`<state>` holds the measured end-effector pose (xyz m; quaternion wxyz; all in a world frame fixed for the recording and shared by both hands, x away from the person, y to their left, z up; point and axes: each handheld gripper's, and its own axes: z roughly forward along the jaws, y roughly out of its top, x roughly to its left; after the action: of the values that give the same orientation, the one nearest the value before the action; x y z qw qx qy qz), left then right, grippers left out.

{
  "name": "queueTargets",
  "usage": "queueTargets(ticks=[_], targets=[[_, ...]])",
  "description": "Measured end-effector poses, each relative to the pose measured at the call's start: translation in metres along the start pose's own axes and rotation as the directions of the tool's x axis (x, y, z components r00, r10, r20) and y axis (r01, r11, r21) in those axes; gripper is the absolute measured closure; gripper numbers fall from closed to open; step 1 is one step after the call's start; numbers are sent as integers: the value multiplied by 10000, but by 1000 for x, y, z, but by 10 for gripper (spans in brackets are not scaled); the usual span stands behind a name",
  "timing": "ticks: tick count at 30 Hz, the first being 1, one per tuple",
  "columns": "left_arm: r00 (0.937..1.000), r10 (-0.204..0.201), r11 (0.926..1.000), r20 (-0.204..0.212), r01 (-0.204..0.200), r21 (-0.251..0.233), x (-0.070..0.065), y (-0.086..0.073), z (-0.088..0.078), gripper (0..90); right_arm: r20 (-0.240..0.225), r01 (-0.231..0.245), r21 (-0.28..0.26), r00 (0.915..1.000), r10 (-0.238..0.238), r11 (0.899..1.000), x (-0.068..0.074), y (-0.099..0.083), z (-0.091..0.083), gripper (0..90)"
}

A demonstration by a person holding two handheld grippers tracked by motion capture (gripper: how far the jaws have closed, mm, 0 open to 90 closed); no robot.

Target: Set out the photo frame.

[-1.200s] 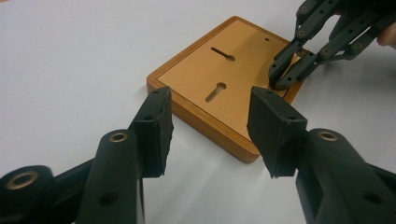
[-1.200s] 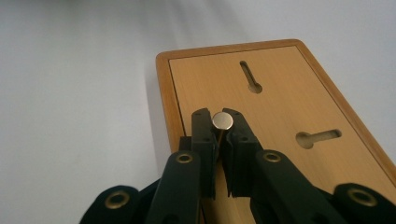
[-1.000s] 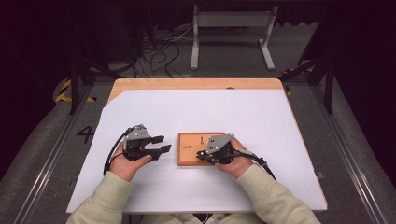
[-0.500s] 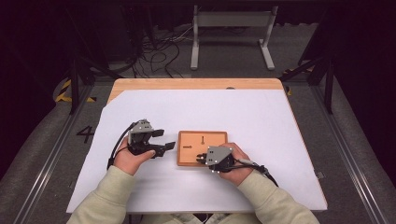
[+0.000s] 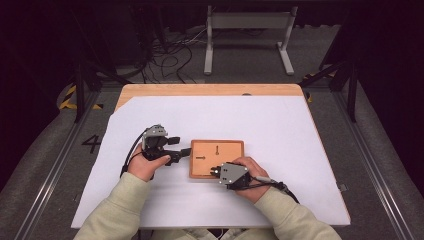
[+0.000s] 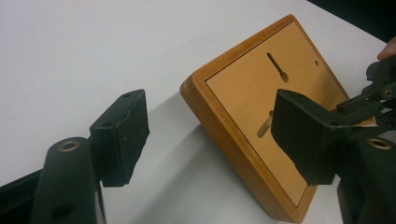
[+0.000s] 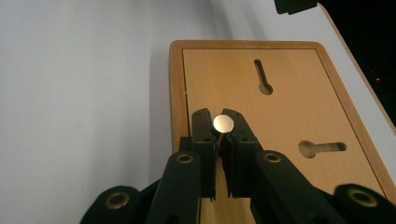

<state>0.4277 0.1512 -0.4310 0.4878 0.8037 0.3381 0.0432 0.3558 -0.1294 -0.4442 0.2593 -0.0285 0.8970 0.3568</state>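
We see the right gripper (image 7: pixel 219 122) pinched tight on a round-headed metal pin (image 7: pixel 223 123), held over the wooden board (image 5: pixel 231 146) near its 7 o'clock corner. The left gripper (image 5: pixel 186 152) sits at the board's 9 o'clock edge; its jaws have just opened wide and hold nothing, straddling the board's corner.
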Motion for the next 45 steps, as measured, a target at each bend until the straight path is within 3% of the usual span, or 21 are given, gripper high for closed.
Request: queueTargets(ticks=[4,5,9,16,19,23,33,45], targets=[[10000,-3,10000,23,3,-10,-1,2,4,277,148,203,54,9997,-204,9998,3,1,-1,845],[9999,136,9996,-21,-136,230,-2,4,5,269,164,258,78,9995,-260,9996,3,1,-1,845],[9994,351,9992,-9,-351,184,-6,12,8,252,231,288,64,9993,-289,9996,5,1,-1,845],[9999,132,9991,104,-136,413,-2,11,22,240,267,290,59,9992,-292,9996,6,1,-1,845],[9992,-265,9983,288,250,528,0,10,26,225,288,351,75,9990,-353,9994,6,1,-1,845],[9975,-448,9965,542,408,736,1,10,32,220,288,373,86,9989,-375,9993,7,1,-2,845],[9934,-400,9909,1070,256,1323,-3,13,51,201,304,438,67,9986,-439,9990,7,1,-2,845],[9885,-455,9887,1445,239,1481,-5,12,59,207,323,539,64,9980,-541,9985,7,1,-2,845]])
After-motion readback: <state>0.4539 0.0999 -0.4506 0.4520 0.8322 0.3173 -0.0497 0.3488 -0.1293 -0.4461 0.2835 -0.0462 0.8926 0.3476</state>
